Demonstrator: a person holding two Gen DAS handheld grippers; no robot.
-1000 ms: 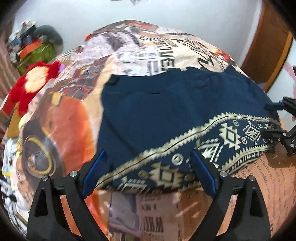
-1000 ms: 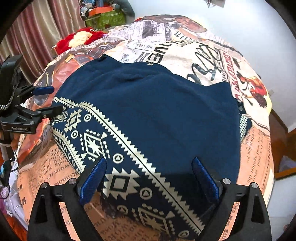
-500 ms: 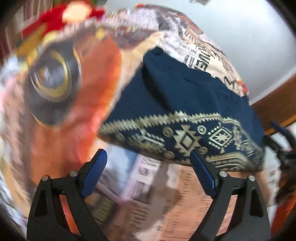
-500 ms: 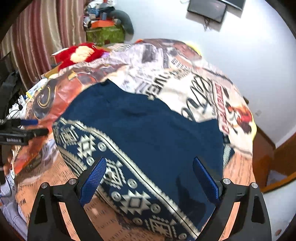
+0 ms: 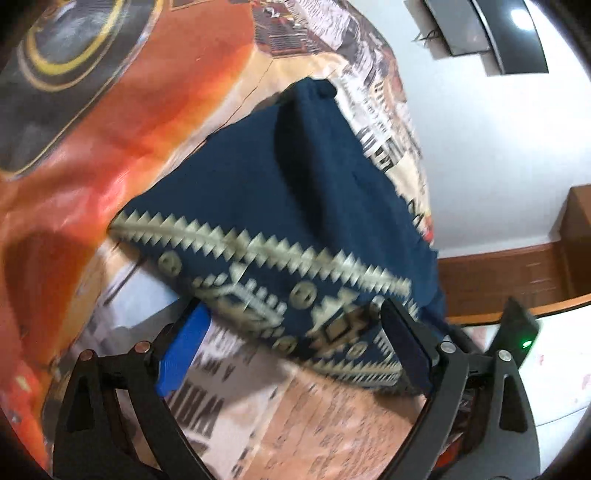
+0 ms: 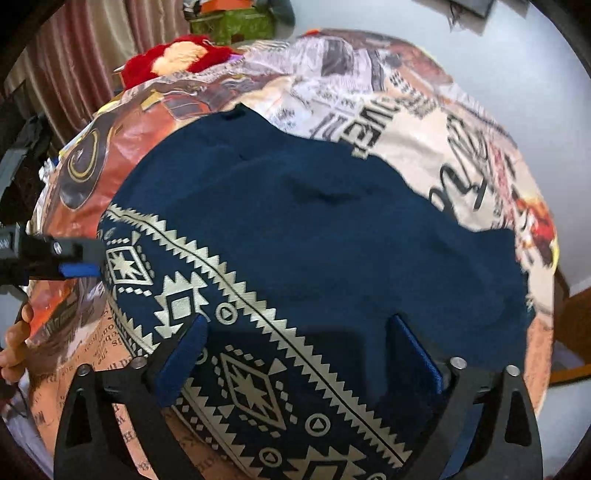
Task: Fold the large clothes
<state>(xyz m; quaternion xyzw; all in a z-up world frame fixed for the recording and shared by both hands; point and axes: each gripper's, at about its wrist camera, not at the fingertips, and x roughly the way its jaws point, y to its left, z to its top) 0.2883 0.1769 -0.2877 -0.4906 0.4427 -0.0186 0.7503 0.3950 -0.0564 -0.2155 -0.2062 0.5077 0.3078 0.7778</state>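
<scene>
A dark navy garment (image 6: 332, 229) with a cream geometric border band (image 6: 236, 306) lies folded flat on a printed bedspread (image 6: 406, 122). In the left wrist view the garment (image 5: 280, 192) is seen from its left side. My left gripper (image 5: 295, 350) is open, its jaws spanning the patterned edge near one corner, and it also shows at the garment's left corner in the right wrist view (image 6: 79, 260). My right gripper (image 6: 295, 362) is open, low over the patterned band at the near edge.
A red and cream plush toy (image 6: 181, 59) and a green box (image 6: 232, 22) lie at the bed's far end by curtains (image 6: 74, 55). A wall-mounted screen (image 5: 480, 29) and wooden furniture (image 5: 517, 273) are to the right.
My left gripper has swung round and closed in on the garment's left patterned corner. My right gripper has dropped back down close over the near patterned edge. Both stay open.
</scene>
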